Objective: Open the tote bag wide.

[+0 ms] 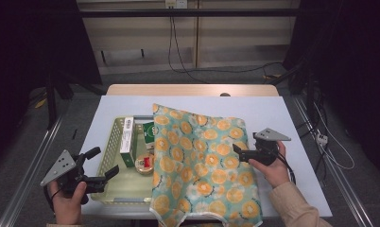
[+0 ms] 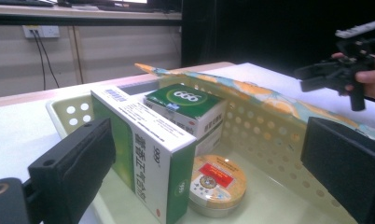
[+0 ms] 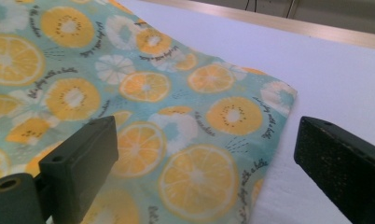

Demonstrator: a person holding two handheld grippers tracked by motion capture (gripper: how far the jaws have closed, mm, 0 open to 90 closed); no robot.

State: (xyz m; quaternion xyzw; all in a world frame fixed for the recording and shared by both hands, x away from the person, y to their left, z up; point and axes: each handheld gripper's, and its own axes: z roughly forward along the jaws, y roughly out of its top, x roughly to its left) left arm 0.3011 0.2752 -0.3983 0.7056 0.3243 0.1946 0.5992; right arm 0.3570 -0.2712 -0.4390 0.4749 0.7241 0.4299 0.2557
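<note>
Lying across the right half of a pale green perforated basket (image 1: 113,142), an orange-slice patterned cloth (image 1: 202,165) is draping from the basket's right wall down onto the white counter (image 1: 292,123), with its near end hanging over the counter's front edge. The right tool (image 1: 245,152) is hovering just over the cloth's right edge, its jaws spread apart and gripping nothing; in the right gripper view the cloth (image 3: 143,93) is showing between and beyond the two black jaws, its corner resting flat on the counter (image 3: 344,70). The left tool (image 1: 103,163) is sitting at the basket's near left corner, released as well, jaws wide with nothing between them. In the left gripper view, a tall white-and-green box (image 2: 148,149) is standing on edge inside the basket (image 2: 269,135), a second green-topped box (image 2: 188,105) is lying behind it, and a round tin (image 2: 216,184) with a red label is resting on the basket floor beside the tall box. The cloth (image 2: 269,95) is resting along the far basket wall there.
</note>
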